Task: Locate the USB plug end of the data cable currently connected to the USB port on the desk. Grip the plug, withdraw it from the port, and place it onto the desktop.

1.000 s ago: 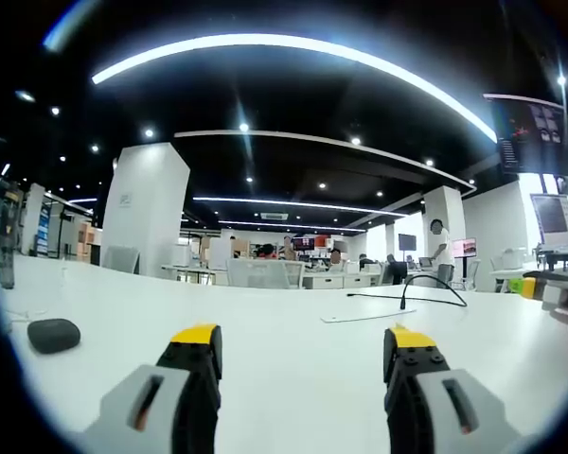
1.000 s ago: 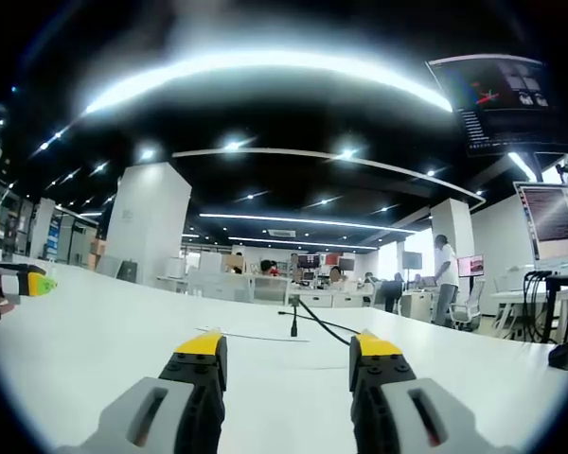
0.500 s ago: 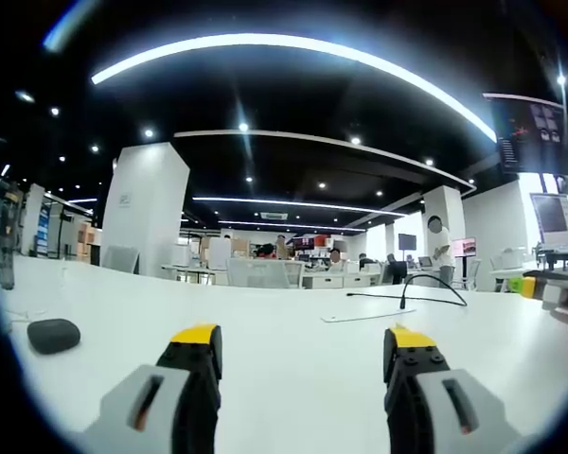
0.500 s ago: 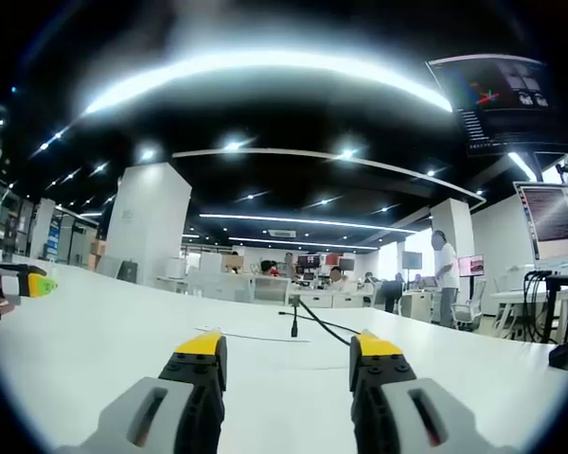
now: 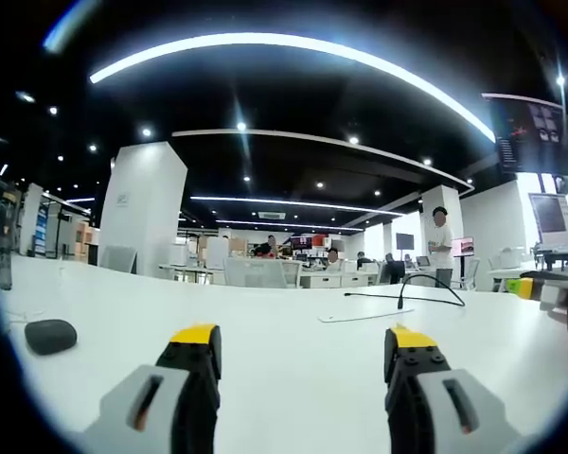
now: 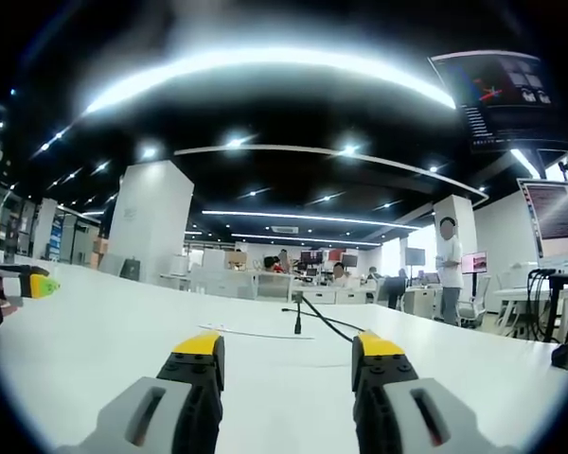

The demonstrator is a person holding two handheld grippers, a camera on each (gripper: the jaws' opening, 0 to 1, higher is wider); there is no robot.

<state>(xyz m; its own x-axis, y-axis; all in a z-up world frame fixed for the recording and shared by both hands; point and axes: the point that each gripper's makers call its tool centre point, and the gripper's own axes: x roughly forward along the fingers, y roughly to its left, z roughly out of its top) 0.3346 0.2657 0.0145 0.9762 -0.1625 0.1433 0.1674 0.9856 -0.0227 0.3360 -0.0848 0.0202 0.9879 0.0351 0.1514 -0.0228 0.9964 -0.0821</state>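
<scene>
- Jaws of both the left gripper (image 5: 298, 345) and right gripper (image 6: 290, 350) gape wide, empty.
- Plug (image 6: 297, 327) stands upright, far on the white surface (image 6: 114, 350).
- Light, rigid body, I'd judge; cable (image 6: 327, 322) limp — pinch the plug body.

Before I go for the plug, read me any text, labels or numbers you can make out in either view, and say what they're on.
No text is legible.
Hanging dark screen: coloured lines and small rows of text, too small to read.
Monitor at the right edge: lines of text, blurred.
Small plate on the white pillar: unreadable.
Left tool and right tool: no visible markings.
</scene>
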